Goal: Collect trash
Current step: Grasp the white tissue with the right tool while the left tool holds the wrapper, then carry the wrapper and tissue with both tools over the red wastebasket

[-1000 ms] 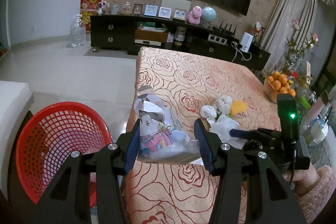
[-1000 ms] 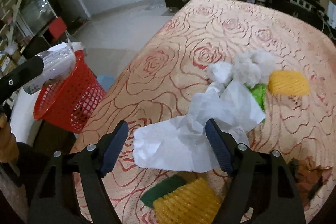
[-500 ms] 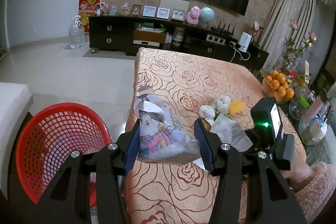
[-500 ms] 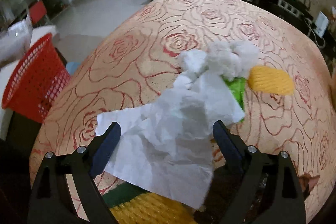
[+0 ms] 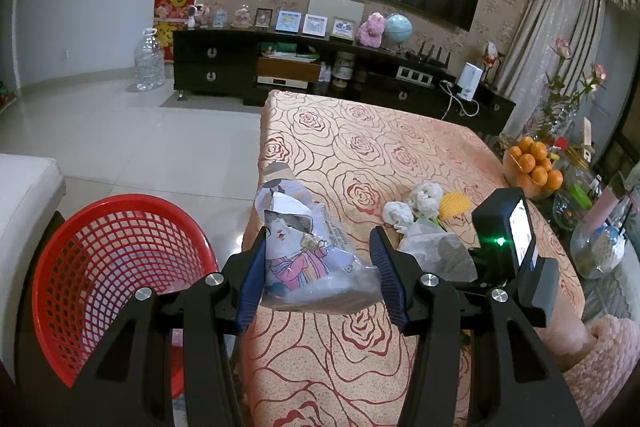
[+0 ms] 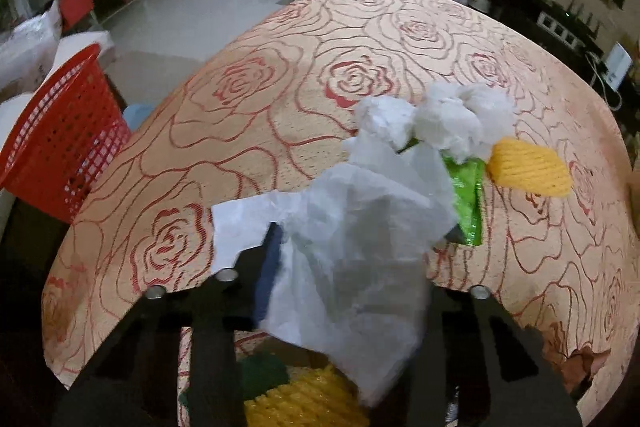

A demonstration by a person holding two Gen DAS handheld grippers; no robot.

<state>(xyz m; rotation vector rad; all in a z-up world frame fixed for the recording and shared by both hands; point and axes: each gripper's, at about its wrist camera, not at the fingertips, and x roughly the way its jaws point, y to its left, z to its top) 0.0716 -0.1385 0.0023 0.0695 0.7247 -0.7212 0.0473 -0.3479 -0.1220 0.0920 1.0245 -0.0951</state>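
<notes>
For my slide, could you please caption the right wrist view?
Right gripper closes on crumpled white paper above the rose-patterned tablecloth.

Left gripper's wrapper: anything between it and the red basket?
Nothing visible. The left gripper is shut on the cartoon-print wrapper over the table's near-left edge; the red basket sits open-topped on its left, the gap between them clear.
</notes>
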